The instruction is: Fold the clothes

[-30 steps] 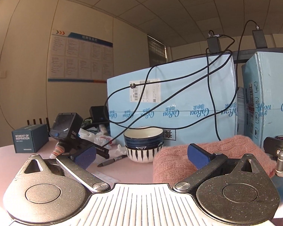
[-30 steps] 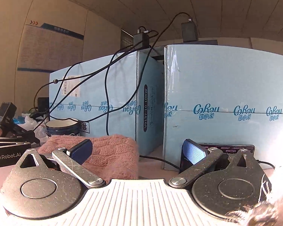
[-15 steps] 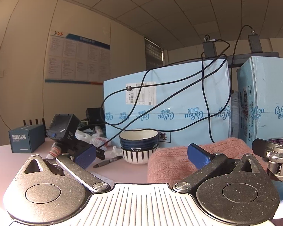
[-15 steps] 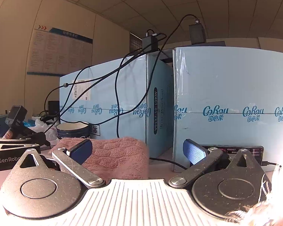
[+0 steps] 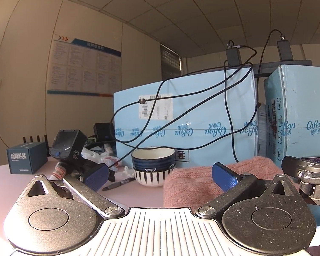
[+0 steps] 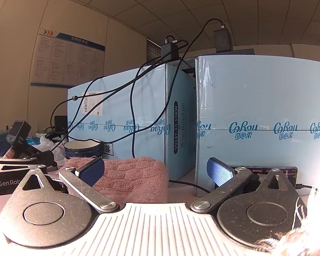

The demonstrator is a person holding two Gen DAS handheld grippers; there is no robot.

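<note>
A pink knitted garment (image 5: 194, 183) lies folded in a thick stack on the pale table, in front of the blue cartons. It also shows in the right wrist view (image 6: 130, 179). My left gripper (image 5: 160, 176) is open and empty, just short of the stack's left edge. My right gripper (image 6: 155, 170) is open and empty, with the stack's right end between its blue pads (image 6: 219, 173). The right gripper's body appears at the right edge of the left wrist view (image 5: 309, 177).
Two large light-blue cartons (image 5: 185, 123) (image 6: 264, 123) stand behind the garment, with black cables (image 5: 228, 115) draped over them. Stacked bowls (image 5: 153, 166), a pen (image 5: 118, 184), a dark small box (image 5: 26, 160) and a black device (image 5: 68, 147) sit at left. A phone (image 6: 266, 170) leans against the right carton.
Both views have drifted slightly right and the scene sits a little lower. The garment has not moved and both grippers stay open.
</note>
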